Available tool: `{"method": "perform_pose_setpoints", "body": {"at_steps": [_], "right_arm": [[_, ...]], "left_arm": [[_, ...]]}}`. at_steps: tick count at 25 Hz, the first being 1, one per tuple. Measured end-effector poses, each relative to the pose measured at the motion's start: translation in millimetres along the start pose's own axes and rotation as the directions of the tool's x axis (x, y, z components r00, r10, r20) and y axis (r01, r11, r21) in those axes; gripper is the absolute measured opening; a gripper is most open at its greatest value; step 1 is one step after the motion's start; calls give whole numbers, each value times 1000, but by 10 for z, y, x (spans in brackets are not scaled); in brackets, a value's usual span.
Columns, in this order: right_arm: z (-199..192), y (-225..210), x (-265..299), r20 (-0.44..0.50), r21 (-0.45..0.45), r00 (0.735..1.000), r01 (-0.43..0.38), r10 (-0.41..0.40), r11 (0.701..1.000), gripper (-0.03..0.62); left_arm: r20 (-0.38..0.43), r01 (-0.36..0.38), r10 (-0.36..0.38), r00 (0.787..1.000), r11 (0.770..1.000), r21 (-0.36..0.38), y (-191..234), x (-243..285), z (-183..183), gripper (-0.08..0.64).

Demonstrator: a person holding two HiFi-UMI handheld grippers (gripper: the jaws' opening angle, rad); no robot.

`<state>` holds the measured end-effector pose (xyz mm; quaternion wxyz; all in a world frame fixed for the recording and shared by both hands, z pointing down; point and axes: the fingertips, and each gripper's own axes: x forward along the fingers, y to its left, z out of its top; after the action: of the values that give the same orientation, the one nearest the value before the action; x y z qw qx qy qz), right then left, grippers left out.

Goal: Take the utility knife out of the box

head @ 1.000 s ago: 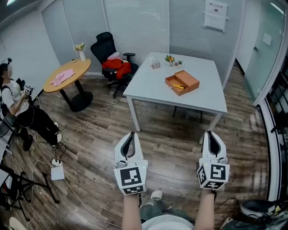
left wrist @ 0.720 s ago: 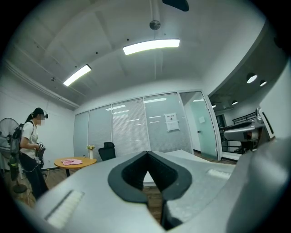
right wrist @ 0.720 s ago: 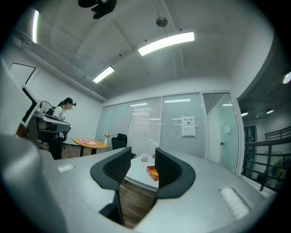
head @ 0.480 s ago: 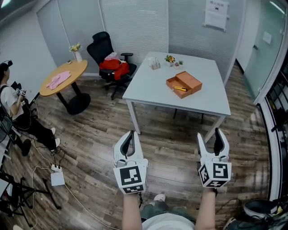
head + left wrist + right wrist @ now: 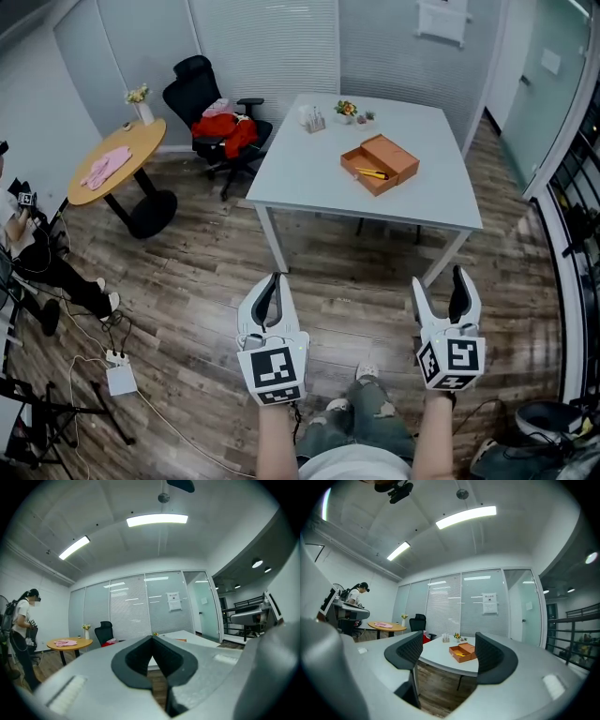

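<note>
Utility knife [image 5: 372, 173]: yellow, lying flat inside the open orange box [image 5: 386, 161], lid folded back. The box sits on the white surface [image 5: 309, 178], well apart from both grippers.

Right gripper [image 5: 438, 281]: fingers spread wide, nothing between them; its own view frames the box. Left gripper [image 5: 272, 279]: fingers pressed together, empty. Both hang over the wood floor [image 5: 187, 272], short of the surface's near edge.

Risk, judged: the knife lies low near a box wall. Fingers coming in could clip that wall and shove or tip the light box. Blade out or in: too small to tell.

Far edge of the surface: a small plant [image 5: 349, 109] and a holder [image 5: 314, 117].

Room: glass partitions [image 5: 262, 47] with blinds, a black office chair [image 5: 192, 80] with red clothing [image 5: 220, 129], a round wooden table [image 5: 141, 141] with a pink cloth [image 5: 105, 167], and a seated person [image 5: 28, 253] at left.
</note>
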<state>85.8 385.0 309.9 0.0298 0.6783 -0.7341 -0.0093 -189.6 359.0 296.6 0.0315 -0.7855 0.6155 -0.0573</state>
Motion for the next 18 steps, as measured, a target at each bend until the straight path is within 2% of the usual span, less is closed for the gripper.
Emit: {"method": "perform_pose_setpoints", "body": {"at_steps": [8,18], "right_arm": [[-99,-37,495,-18,-1,999,-29,29,1000,347],[-103,-382,1665,-7,9,995,-102,102,995,327]], "left_arm": [[-22,-12,12,1000,1000,-5,55,433,-87,1],[-28,-85,86,996,996,16,80,1423,-2,0]]}}
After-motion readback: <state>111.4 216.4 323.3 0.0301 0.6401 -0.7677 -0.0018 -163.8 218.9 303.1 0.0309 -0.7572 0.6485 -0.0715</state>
